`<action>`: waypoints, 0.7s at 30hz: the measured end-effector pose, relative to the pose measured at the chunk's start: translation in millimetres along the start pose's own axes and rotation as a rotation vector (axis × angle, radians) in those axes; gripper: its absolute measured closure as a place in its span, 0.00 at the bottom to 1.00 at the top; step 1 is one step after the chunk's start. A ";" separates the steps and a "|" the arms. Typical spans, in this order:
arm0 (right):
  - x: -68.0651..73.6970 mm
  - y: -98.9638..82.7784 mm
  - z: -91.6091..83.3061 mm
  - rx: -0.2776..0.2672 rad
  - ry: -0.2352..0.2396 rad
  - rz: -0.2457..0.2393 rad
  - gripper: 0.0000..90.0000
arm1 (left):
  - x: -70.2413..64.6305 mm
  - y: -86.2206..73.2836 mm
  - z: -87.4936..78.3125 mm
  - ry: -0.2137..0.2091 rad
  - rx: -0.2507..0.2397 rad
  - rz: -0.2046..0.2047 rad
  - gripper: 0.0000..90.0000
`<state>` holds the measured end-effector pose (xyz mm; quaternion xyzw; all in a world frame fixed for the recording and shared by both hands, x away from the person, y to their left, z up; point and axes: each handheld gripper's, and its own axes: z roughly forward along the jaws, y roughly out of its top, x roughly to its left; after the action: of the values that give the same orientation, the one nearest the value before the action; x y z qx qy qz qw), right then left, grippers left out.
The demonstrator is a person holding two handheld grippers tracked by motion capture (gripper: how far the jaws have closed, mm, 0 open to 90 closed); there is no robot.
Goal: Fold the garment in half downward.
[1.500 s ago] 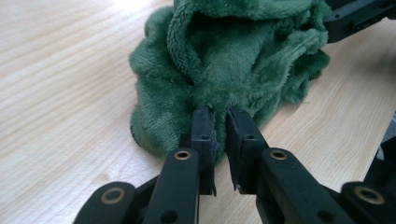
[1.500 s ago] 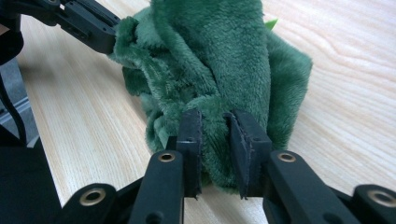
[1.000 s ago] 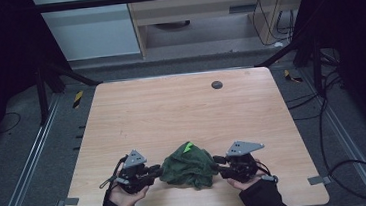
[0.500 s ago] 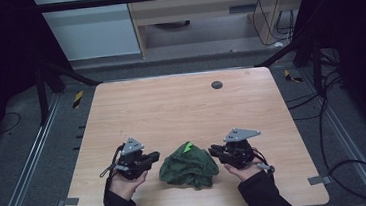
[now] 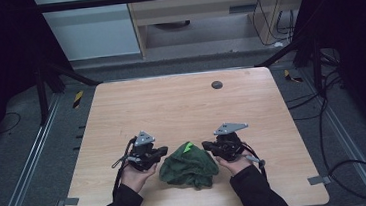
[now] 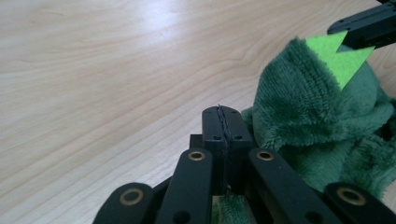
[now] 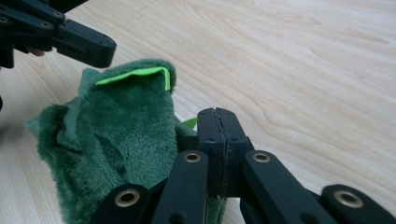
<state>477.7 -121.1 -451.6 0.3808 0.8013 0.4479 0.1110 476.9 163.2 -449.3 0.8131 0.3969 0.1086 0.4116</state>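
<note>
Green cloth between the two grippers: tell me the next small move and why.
Probably open both grippers and bring them back in to the green cloth. The left gripper and right gripper have just been closing; their jaws now meet with nothing between them, each beside the crumpled heap, which lies loose on the table.

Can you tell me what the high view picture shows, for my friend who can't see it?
A crumpled green cloth lies near the front edge of a wooden table. A person's hands hold the left gripper and right gripper on either side of it, both with jaws shut.
</note>
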 end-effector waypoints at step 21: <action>18.6 -2.4 -3.6 -0.005 0.072 -0.039 0.99 | -16.5 -4.4 -8.7 -0.082 0.015 0.056 0.99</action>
<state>461.9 -110.9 -448.4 0.3483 0.8110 0.4610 0.0918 459.1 157.7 -444.6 0.8308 0.3577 0.0838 0.4181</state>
